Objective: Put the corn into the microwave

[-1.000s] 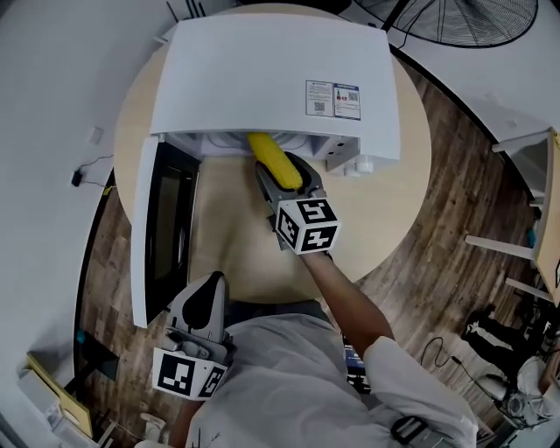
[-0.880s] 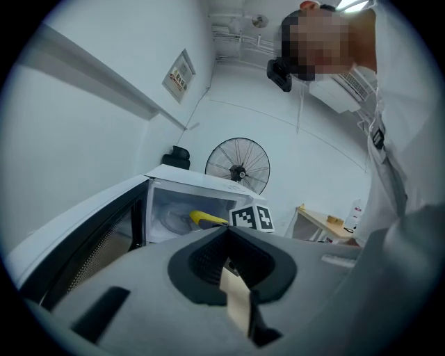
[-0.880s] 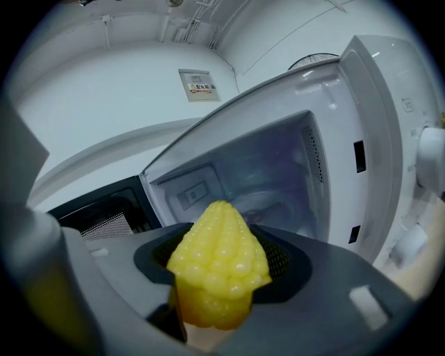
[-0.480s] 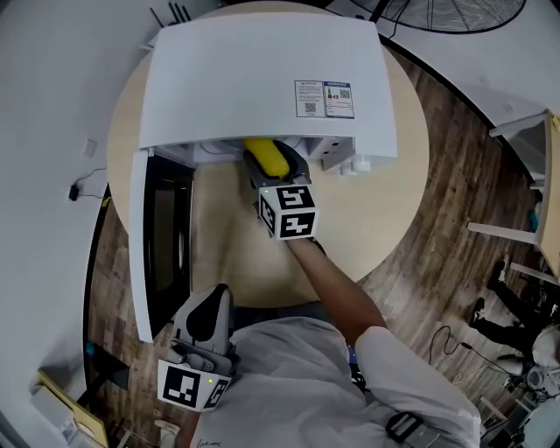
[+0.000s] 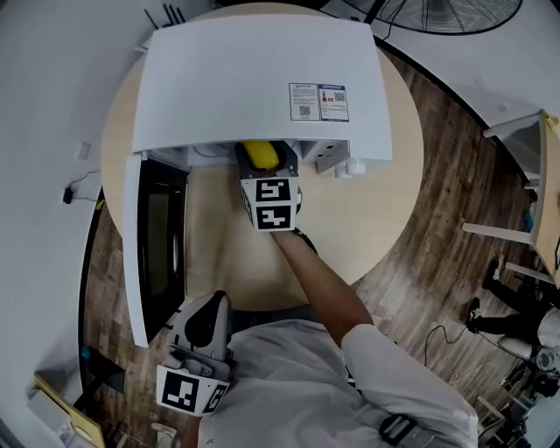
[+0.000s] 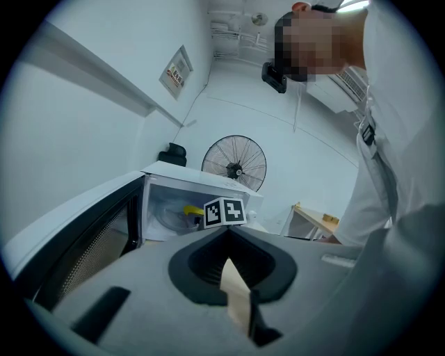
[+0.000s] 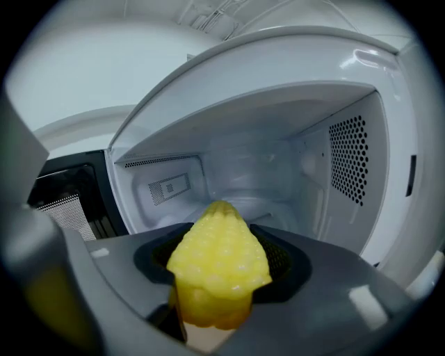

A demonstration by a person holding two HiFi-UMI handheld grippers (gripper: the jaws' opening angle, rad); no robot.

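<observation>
The right gripper's [image 5: 262, 168] fingers clamp the corn [image 7: 218, 268], which juts past them toward the microwave [image 7: 351, 156].

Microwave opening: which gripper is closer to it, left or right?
Right. The right gripper, gripping the corn, is at the mouth of the microwave. The left gripper hangs back by the person's torso, near the open door.

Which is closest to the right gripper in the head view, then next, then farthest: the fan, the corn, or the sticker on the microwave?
1. Corn: held in the right gripper, at the microwave's opening.
2. Sticker: on the microwave's top, toward its right side.
3. Fan: far off in the top right corner.
</observation>
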